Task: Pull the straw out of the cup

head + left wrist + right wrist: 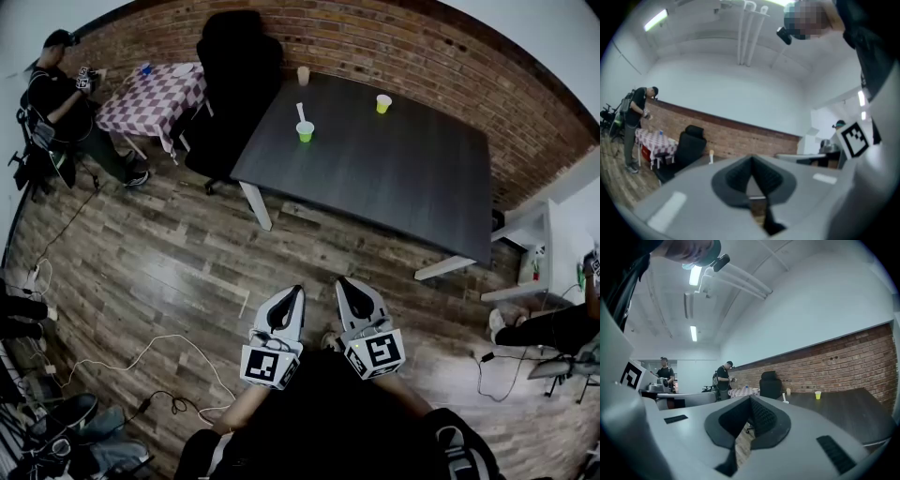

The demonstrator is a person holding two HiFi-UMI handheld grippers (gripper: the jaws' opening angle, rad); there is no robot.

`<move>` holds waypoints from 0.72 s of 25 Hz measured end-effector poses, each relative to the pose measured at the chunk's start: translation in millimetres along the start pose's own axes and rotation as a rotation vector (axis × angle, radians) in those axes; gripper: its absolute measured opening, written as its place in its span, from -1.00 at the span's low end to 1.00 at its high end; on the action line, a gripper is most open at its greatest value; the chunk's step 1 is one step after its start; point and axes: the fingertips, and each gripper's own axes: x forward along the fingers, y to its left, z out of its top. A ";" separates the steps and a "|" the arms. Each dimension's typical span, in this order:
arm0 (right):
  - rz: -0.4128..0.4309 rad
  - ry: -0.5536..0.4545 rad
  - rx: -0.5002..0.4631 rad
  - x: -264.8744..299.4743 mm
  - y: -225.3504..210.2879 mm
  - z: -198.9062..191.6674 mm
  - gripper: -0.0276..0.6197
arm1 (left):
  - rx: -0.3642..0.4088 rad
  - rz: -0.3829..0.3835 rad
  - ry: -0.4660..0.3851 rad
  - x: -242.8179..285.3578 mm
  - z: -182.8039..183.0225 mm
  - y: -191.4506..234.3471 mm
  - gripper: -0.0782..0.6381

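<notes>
A green cup [305,133] with a white straw [300,112] standing in it sits near the left edge of the dark table [403,178], far ahead of me. In the right gripper view the straw [783,398] shows small beyond the jaws. My left gripper [296,292] and right gripper [343,282] hang side by side close to my body, over the wooden floor and well short of the table. Each has its jaws shut with the tips touching and nothing between them, as the left gripper [751,158] and right gripper [751,399] views show.
A yellow cup [383,103] and a beige cup [303,75] also stand on the table. A black office chair [239,75] is at its left end, with a checkered table [155,94] and a person [56,94] beyond. Cables [141,361] lie on the floor; a white shelf [530,253] stands right.
</notes>
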 end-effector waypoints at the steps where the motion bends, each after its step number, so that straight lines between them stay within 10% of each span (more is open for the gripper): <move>1: 0.002 0.001 0.000 -0.4 -0.5 -1.0 -0.90 | 0.000 0.001 0.001 0.2 -0.7 -0.9 -0.77; 18: 0.068 -0.002 0.029 -29.9 -25.6 -5.9 -0.90 | 0.022 0.053 0.020 10.3 -11.4 -42.3 -0.77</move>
